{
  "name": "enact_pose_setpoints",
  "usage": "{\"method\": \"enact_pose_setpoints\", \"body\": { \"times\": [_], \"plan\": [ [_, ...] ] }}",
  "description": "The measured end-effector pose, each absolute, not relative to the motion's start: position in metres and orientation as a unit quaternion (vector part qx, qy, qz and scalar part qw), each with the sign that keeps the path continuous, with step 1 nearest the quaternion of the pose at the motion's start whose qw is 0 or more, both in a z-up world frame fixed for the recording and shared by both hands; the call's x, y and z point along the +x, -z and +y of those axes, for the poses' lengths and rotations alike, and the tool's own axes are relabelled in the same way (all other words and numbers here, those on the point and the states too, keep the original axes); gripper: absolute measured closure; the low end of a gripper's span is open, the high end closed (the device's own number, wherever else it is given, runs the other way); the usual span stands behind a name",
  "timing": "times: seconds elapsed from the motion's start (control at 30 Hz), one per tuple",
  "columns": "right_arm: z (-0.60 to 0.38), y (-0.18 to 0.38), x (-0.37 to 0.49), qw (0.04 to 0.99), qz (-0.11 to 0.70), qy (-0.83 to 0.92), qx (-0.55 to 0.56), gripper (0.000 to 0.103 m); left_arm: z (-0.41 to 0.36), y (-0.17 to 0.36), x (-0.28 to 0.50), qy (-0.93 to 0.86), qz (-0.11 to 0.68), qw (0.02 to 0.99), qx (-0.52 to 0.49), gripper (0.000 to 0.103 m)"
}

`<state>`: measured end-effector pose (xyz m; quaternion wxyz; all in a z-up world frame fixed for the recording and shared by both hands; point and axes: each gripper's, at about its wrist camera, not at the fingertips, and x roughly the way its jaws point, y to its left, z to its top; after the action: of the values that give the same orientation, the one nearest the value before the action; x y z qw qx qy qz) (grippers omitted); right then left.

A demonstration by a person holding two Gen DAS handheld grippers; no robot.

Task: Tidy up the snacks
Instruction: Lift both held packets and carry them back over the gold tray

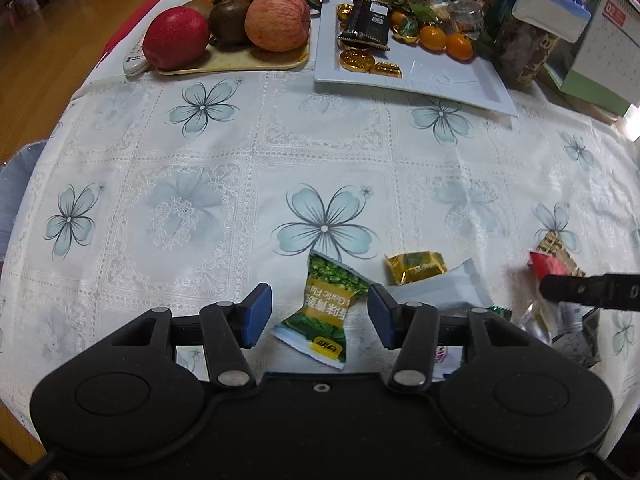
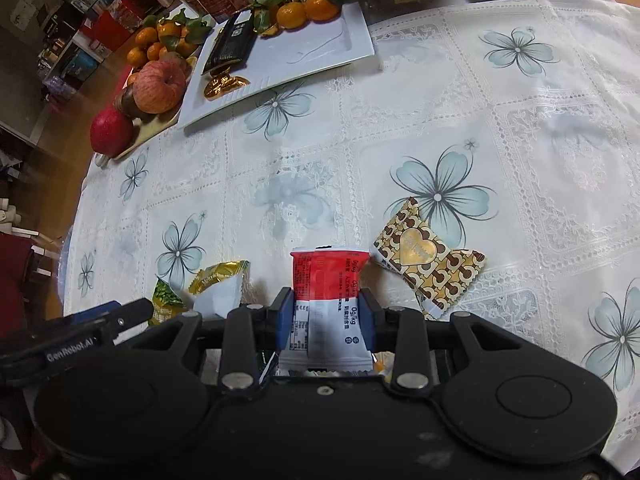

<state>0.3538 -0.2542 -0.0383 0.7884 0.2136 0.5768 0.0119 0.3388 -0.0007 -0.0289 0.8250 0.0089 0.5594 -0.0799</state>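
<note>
A green-and-yellow pea packet (image 1: 320, 312) lies on the flowered tablecloth between the blue pads of my left gripper (image 1: 320, 314), which stands open around it without pressing it. My right gripper (image 2: 327, 312) is shut on a red-and-white snack packet (image 2: 328, 280), both pads against its sides. That red packet (image 1: 550, 266) also shows at the right edge of the left wrist view. Close by lie a gold packet (image 1: 416, 266), a white packet (image 1: 444, 290) and a brown-and-gold heart packet (image 2: 430, 268).
At the table's far side, a white rectangular plate (image 1: 440, 76) holds a black packet (image 1: 366, 24), gold foil coins and mandarins. A tray (image 1: 240, 62) of apples and mandarins stands to its left, with a remote beside it. Jars, boxes and a calendar crowd the back right.
</note>
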Motion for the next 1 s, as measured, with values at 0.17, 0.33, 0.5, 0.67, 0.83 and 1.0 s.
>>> {"method": "enact_pose_setpoints", "body": {
  "times": [0.17, 0.33, 0.5, 0.67, 0.83, 1.0],
  "plan": [
    [-0.261, 0.037, 0.353, 0.774, 0.579, -0.026, 0.255, 0.067, -0.005, 0.046, 0.339, 0.081, 0.576, 0.813, 0.02, 0.046],
    [-0.262, 0.036, 0.352, 0.773, 0.58, -0.026, 0.255, 0.067, -0.014, 0.053, 0.342, 0.08, 0.578, 0.811, 0.027, 0.046],
    [-0.259, 0.034, 0.348, 0.779, 0.578, -0.028, 0.241, 0.067, -0.015, 0.057, 0.346, 0.076, 0.586, 0.807, 0.011, 0.047],
    [-0.259, 0.03, 0.345, 0.788, 0.572, -0.028, 0.226, 0.067, -0.006, 0.062, 0.351, 0.063, 0.601, 0.796, -0.028, 0.064],
    [-0.261, 0.027, 0.343, 0.793, 0.568, -0.026, 0.218, 0.067, 0.011, 0.056, 0.355, 0.05, 0.607, 0.788, -0.093, 0.066],
    [-0.262, 0.022, 0.337, 0.806, 0.556, -0.017, 0.201, 0.067, 0.017, 0.036, 0.348, 0.051, 0.593, 0.796, -0.115, 0.066]
  ]
}}
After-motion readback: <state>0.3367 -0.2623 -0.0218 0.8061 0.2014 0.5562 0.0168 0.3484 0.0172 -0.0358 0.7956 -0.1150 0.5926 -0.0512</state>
